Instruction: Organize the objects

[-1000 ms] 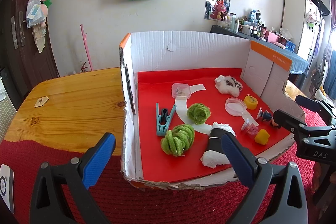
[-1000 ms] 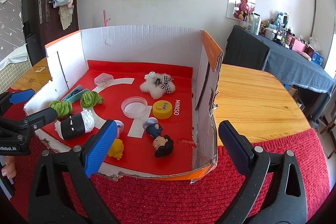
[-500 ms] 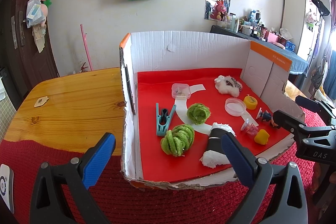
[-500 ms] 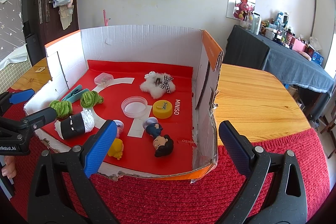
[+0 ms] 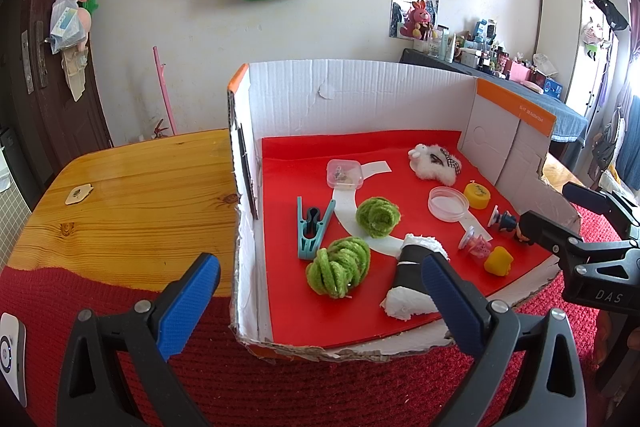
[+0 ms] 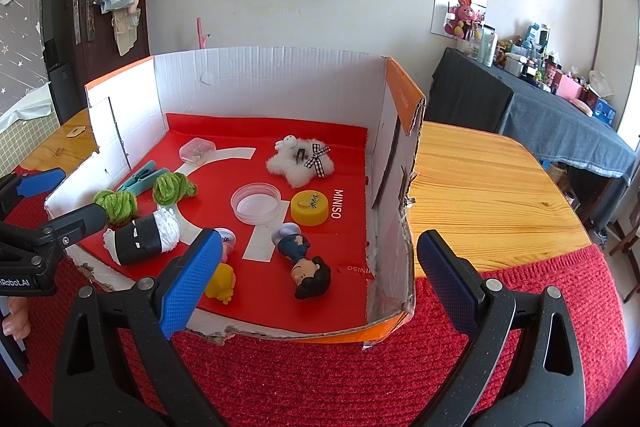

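Small toys and household bits lie scattered on the red liner of an open-fronted white cardboard box (image 5: 360,95) that sits on a wooden surface (image 5: 132,195) partly covered by a red knitted mat (image 6: 320,379). Near the box's left wall a teal plastic clothes peg (image 5: 312,227) lies beside two green chenille yarn balls (image 5: 339,267), with a black-and-white rolled plush (image 5: 414,275) just to the right of the nearer ball. Further back sit a small clear plastic case (image 5: 345,174) and a fluffy white star-shaped plush with a checked bow (image 6: 301,163). A round clear plastic lid (image 6: 256,203) lies just beside a yellow round cap (image 6: 309,207); a dark-haired doll figure (image 6: 306,261) lies on its side near the front edge, close to a yellow rubber duck (image 6: 221,283). Left gripper (image 5: 320,303) and right gripper (image 6: 316,271) hover before the box front, fingers spread wide, holding nothing
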Motion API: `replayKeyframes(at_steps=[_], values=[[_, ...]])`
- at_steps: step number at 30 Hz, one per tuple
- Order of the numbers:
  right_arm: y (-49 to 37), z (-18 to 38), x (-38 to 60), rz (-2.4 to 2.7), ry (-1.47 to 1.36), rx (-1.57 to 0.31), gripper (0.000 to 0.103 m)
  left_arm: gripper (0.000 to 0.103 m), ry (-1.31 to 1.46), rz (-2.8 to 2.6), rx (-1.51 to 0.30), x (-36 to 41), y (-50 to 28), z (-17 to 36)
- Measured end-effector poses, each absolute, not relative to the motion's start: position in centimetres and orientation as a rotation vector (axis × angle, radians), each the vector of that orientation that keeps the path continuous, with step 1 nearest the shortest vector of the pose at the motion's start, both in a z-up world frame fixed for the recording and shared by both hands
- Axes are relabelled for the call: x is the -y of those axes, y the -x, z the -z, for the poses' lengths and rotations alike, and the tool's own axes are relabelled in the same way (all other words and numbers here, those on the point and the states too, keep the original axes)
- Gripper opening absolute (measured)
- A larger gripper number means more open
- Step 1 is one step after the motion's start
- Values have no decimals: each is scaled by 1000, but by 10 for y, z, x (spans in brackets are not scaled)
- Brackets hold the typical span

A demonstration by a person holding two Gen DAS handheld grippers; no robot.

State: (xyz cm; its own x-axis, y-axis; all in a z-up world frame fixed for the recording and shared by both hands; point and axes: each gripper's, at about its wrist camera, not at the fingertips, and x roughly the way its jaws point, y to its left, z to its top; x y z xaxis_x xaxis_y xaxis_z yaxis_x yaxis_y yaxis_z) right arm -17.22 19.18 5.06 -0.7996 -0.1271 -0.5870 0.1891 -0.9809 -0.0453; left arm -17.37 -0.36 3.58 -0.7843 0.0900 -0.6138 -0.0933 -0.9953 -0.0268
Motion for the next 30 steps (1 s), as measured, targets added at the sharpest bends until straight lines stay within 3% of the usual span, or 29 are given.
replayKeyframes(at_steps=[13, 30], values=[[155, -54, -197, 2811, -926, -86, 100, 103, 990, -2847, -4, 0, 155, -44], [104, -45, -199, 2719, -1080, -41, 100, 103, 1213, -2740, 129, 8, 116, -25]])
